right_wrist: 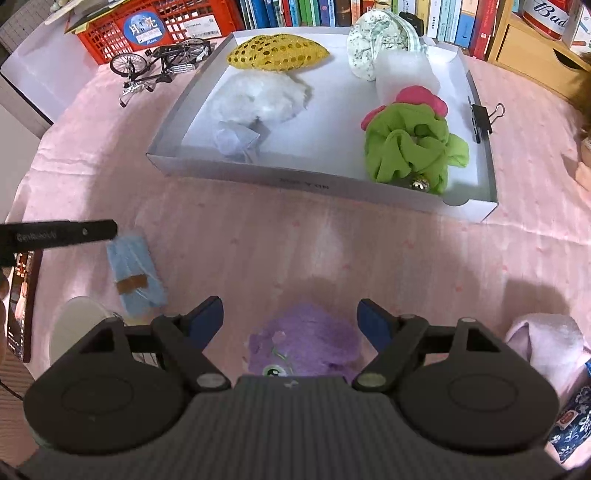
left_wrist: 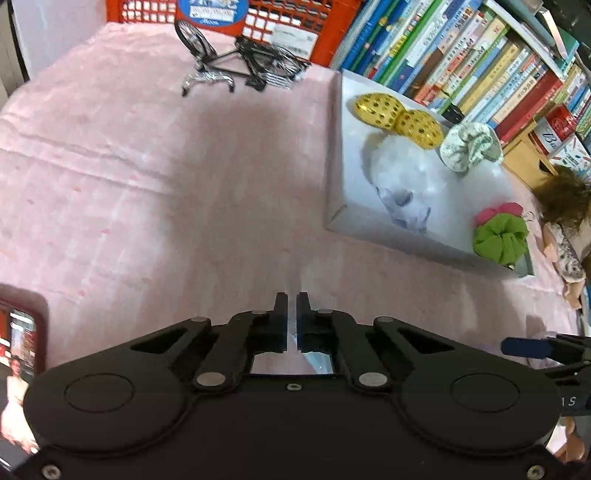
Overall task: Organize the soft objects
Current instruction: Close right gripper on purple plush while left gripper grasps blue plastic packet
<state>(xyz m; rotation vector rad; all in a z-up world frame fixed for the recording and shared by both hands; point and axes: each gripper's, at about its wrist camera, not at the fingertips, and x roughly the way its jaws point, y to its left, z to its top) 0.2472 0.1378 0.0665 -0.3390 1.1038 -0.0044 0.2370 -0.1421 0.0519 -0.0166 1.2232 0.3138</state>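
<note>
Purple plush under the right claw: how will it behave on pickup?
The purple plush looks fuzzy and rumpled, so probably soft and floppy: it should squash between the pads and sag. Likely light for its bulk. Unlikely to roll or slip, lying slumped on the pink cloth. The right claw stands open above it.

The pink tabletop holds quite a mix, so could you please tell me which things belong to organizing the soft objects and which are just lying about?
Part of the job:
- white box
- green scrunchie
- gold sequin piece
- white fluffy piece
- floral scrunchie
- purple plush toy, below the open right gripper

Just lying about:
- model bicycle
- binder clip
- red crate
- books
</note>
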